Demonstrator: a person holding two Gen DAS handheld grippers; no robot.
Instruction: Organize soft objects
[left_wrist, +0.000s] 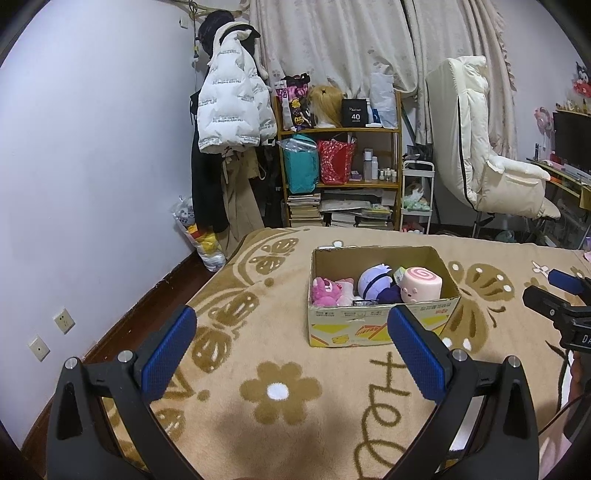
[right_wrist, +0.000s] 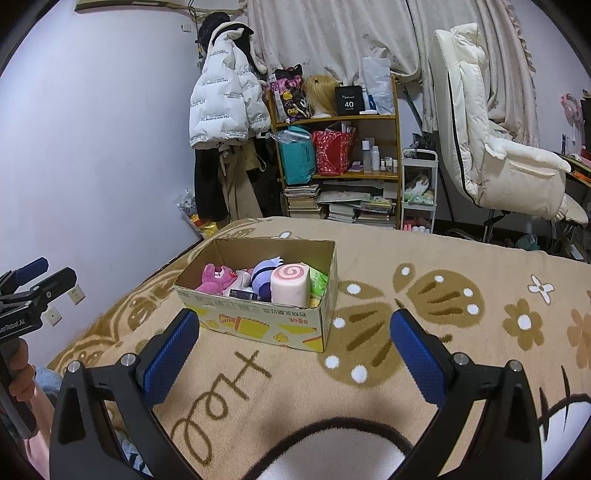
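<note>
From the left wrist, the left hand-held gripper (left_wrist: 291, 325) hangs above the tan fleece blanket with brown flower and butterfly print (left_wrist: 280, 391) covering the bed, its blue-padded fingers (left_wrist: 168, 356) spread wide with nothing between them. Just ahead stands the open cardboard box with yellow printed sides (left_wrist: 380, 325), holding a pink plush bear (left_wrist: 327, 291), a pale purple round plush doll with a dark band (left_wrist: 375, 282) and a pink cylindrical swirl-topped plush with a small face (left_wrist: 421, 284); that face shows only from this side. The right hand-held gripper (left_wrist: 554, 295) pokes in at the right edge, well apart from the box, and whether it is spread cannot be told here. From the right wrist, the right hand-held gripper (right_wrist: 293, 325) is likewise spread and empty, with the box (right_wrist: 258, 325) left of centre between its pads. This view adds a green packet (right_wrist: 318, 282) tucked against the box's right wall behind the swirl plush (right_wrist: 290, 284), beside the purple doll (right_wrist: 266, 273) and the bear (right_wrist: 218, 278). The left gripper (right_wrist: 33, 275) appears at the left edge. Beyond the bed stand a wooden shelf of bags, bottles and stacked books (right_wrist: 340, 155), a white puffer jacket hanging by the wall (right_wrist: 225, 107) and a cream padded reclining chair (right_wrist: 491, 147).
</note>
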